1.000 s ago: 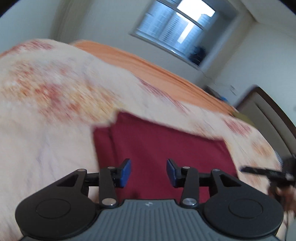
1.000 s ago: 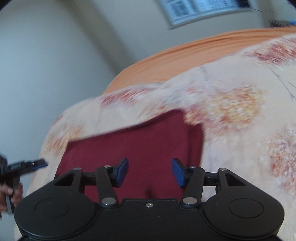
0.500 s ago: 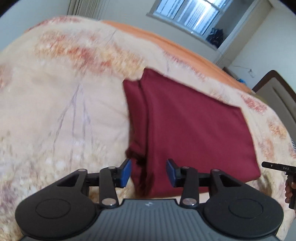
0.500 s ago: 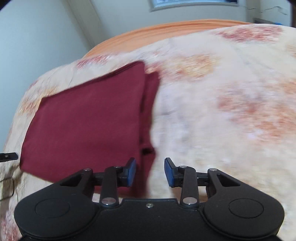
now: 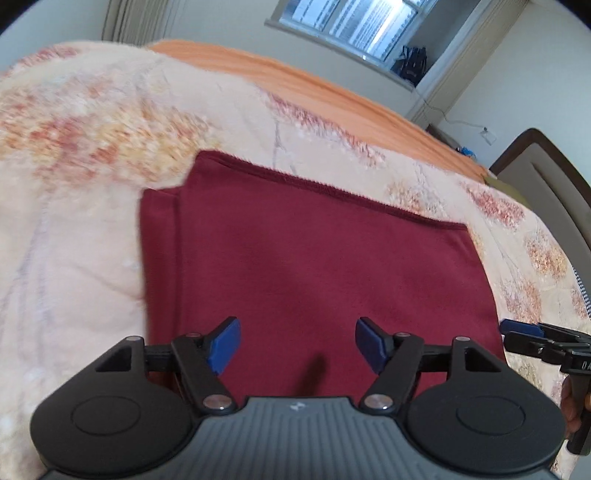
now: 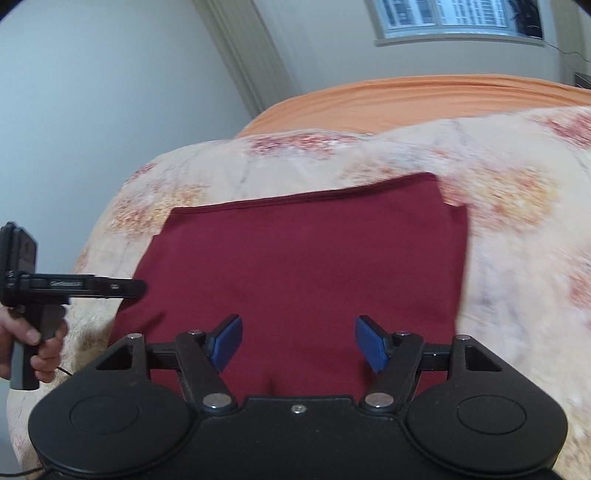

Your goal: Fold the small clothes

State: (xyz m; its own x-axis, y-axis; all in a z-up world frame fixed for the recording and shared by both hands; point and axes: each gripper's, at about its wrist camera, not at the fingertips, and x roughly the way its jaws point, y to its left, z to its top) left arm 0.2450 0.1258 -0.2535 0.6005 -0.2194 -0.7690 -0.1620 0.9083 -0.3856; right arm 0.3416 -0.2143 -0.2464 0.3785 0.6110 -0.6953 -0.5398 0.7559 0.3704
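Note:
A dark red garment lies folded flat into a rectangle on the flowered blanket; it also shows in the right wrist view. My left gripper is open and empty, hovering over the garment's near edge. My right gripper is open and empty over the near edge too. The right gripper's fingers show at the far right of the left wrist view. The left gripper shows at the far left of the right wrist view, held in a hand.
The blanket covers a bed with an orange sheet at the far side. A headboard stands at the right. A window and walls lie beyond.
Both grippers swung back over the garment's near edge and opened wider. The garment has not visibly moved.

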